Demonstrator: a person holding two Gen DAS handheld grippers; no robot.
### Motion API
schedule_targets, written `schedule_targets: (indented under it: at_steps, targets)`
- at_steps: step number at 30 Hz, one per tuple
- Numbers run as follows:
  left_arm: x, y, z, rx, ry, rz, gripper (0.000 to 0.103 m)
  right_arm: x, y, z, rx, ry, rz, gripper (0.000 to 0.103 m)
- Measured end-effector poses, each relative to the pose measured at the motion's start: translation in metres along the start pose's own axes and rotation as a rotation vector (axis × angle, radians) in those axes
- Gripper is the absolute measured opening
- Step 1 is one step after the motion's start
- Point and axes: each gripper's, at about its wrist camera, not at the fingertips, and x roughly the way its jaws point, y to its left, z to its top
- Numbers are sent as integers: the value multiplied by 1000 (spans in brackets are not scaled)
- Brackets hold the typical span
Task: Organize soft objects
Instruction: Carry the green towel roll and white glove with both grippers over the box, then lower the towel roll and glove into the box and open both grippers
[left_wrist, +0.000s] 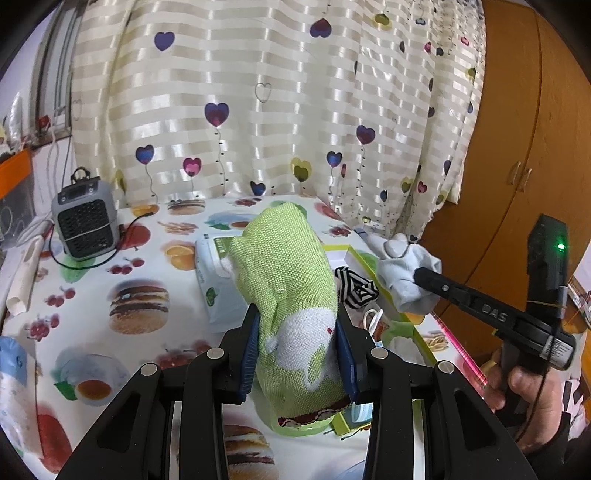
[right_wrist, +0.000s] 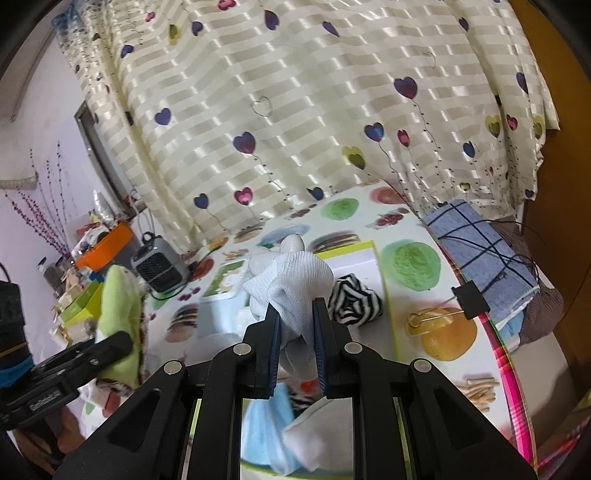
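Desk (left_wrist: 88, 295) wears a food-print cloth: burgers, oranges, cherries. Grey fan heater (left_wrist: 85, 225) at the far left corner, black cable (left_wrist: 110, 254) looping off its base. White wipes pack (left_wrist: 212, 275) mid-desk. Striped curtain with hearts (left_wrist: 258, 103) hangs along the far edge. Wooden wardrobe (left_wrist: 524, 140) beyond the right edge. Black binder clip (right_wrist: 474, 297) at the right edge, next to a folded blue checked cloth (right_wrist: 480, 251). Orange box (right_wrist: 107, 243) in the clutter past the heater.
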Motion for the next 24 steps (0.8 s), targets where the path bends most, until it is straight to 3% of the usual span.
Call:
schedule_targets:
  at_steps: [17, 20, 24]
  targets:
    - [29, -24, 11, 47, 35, -43, 36, 63, -36, -4, 38, 137, -56, 22]
    - [36, -28, 12, 52, 50, -57, 36, 64, -37, -5, 22, 145, -69, 27]
    - [47, -34, 14, 58, 69, -72, 36, 51, -33, -4, -6, 98, -68, 52]
